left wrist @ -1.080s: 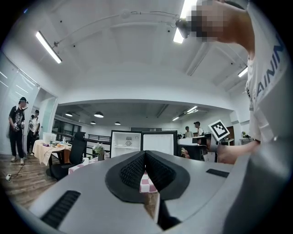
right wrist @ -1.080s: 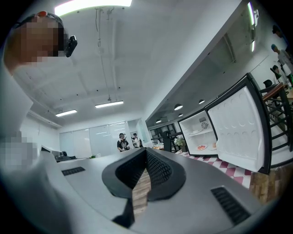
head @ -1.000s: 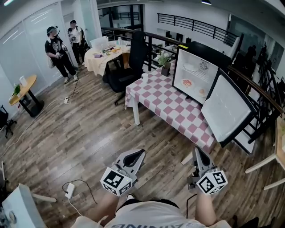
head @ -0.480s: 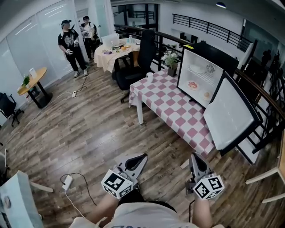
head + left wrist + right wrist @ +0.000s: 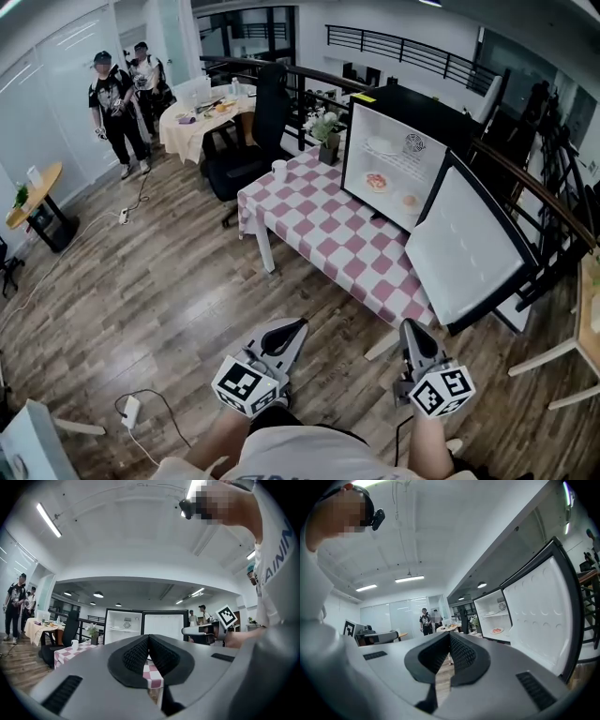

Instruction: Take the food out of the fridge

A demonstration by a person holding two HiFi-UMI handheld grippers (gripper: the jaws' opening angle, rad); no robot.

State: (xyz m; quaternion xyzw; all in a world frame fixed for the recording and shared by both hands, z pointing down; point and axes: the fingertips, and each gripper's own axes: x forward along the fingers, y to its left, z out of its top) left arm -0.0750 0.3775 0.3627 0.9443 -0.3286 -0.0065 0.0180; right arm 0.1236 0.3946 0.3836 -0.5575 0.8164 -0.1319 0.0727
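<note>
We hold both grippers low over the wooden floor [image 5: 159, 300], which spreads beneath them and far out to their left. Ahead of the two grippers runs the long table [image 5: 309, 220] with its pink-and-white checked cloth, its near end just beyond the right gripper's tips. Along the table's right side, well ahead of the right gripper, stands the fridge [image 5: 422, 111]. Its door [image 5: 464, 248] is swung wide open toward us, so the door's white inner face is the nearest big thing in front of that gripper. We cannot tell whether the fridge stands on the table or behind it. Far ahead of the left gripper are a round table [image 5: 192, 127] and a black office chair [image 5: 253, 141], with two people [image 5: 111, 108] further off to the left. The left gripper [image 5: 299, 322] points level at the checked cloth, its ribbed pads pressed together at the tips with nothing between them. The right gripper [image 5: 411, 325] is likewise closed and empty. A potted plant [image 5: 326, 131] and a white cup [image 5: 278, 170] sit at the table's far end. The food [image 5: 377, 182], a plate of something reddish, lies inside the fridge on the lower shelf. It is well apart from both grippers, with a white plate [image 5: 382, 145] on the shelf above it.
</note>
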